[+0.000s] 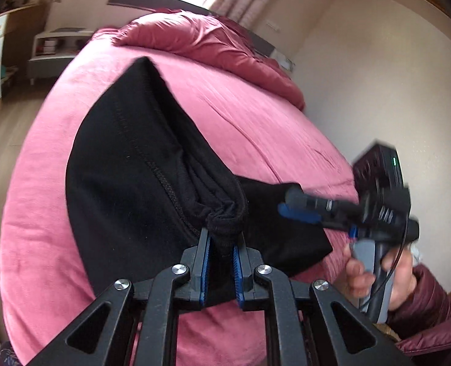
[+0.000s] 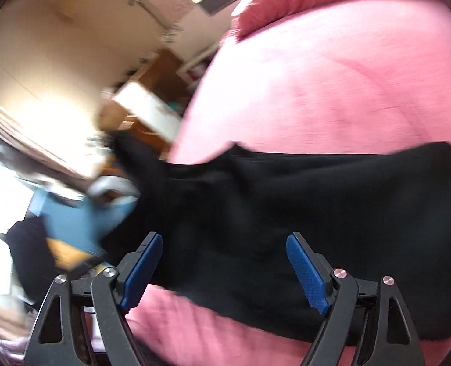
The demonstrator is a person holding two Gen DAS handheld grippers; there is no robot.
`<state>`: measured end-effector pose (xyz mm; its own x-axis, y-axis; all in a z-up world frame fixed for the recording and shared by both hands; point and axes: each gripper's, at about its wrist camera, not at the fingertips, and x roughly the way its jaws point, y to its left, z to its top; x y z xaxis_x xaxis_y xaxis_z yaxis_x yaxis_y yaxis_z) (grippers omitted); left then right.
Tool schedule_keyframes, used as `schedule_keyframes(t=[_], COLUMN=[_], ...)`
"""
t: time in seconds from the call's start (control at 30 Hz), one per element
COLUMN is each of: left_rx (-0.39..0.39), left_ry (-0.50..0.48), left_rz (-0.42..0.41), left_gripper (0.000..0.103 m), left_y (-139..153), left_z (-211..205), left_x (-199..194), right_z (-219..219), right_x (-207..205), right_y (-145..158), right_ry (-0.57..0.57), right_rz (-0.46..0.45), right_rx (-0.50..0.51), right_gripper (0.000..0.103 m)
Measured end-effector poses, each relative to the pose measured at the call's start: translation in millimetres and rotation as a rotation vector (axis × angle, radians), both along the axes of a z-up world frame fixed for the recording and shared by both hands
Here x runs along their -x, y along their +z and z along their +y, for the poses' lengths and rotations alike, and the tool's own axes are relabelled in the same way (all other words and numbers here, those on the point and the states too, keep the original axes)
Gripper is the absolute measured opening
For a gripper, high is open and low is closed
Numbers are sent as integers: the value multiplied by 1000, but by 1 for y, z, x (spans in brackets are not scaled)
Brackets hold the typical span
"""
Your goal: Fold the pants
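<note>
The black pants (image 1: 127, 164) hang over a pink bed (image 1: 255, 116). My left gripper (image 1: 222, 238) is shut on a bunched edge of the pants and holds them up. My right gripper (image 2: 223, 244) is open and empty, its blue pads (image 2: 307, 271) wide apart just in front of the pants (image 2: 286, 207), which stretch across the pink bed (image 2: 316, 91). It also shows in the left wrist view (image 1: 289, 204), open, at the pants' right side. The right wrist view is blurred by motion.
A rumpled red duvet (image 1: 213, 42) lies at the bed's far end. A cream wall (image 1: 377, 91) runs along the right. White and wooden furniture (image 1: 54, 48) stands at the left beyond the wooden floor (image 1: 8, 128). Blurred furniture and clutter (image 2: 103, 152) lie left of the bed.
</note>
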<state>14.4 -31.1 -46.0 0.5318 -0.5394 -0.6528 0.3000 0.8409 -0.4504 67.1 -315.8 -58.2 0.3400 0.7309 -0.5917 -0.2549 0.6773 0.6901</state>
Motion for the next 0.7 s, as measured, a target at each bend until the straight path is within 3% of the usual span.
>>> schedule_keyframes(t=[0.03,0.17,0.37,0.43,0.47,0.5,0.53,0.6,0.7], left_rx=[-2,-7,-28,-50,-61,-75,-86,-54,167], left_ry=[-13,-39,-62,-71,-75,-75,-72,-69,-34], left_rz=[6,12,-7,-16,-24,-35,-41,-34,-26], left_gripper=[13,13,13,13,13,13,14,15,23], left_y=[-2,-4,0,1,2,5,7,11,20], left_z=[-3,-9,-12,-15,-16,-16,-15,-4,49], left_x=[0,0,1,4,6,7,9,11,19], right_z=[7,35,89,109,118,128,140,149,144], right_x=[-7,-26,-52,-57,-60,-59,-57,-56,-56], right_y=[1,1,-19,-28,-30,-32,-33,-32,-13], right_ry=[31,110,202,262,292,328,368,386,364], right_rz=[24,62,126,147,154,150,133,110,67], right_rx=[-71,-149,-22,6,27,58,111,135,78], right_gripper=[85,90,87,76,59,31,23,16,14])
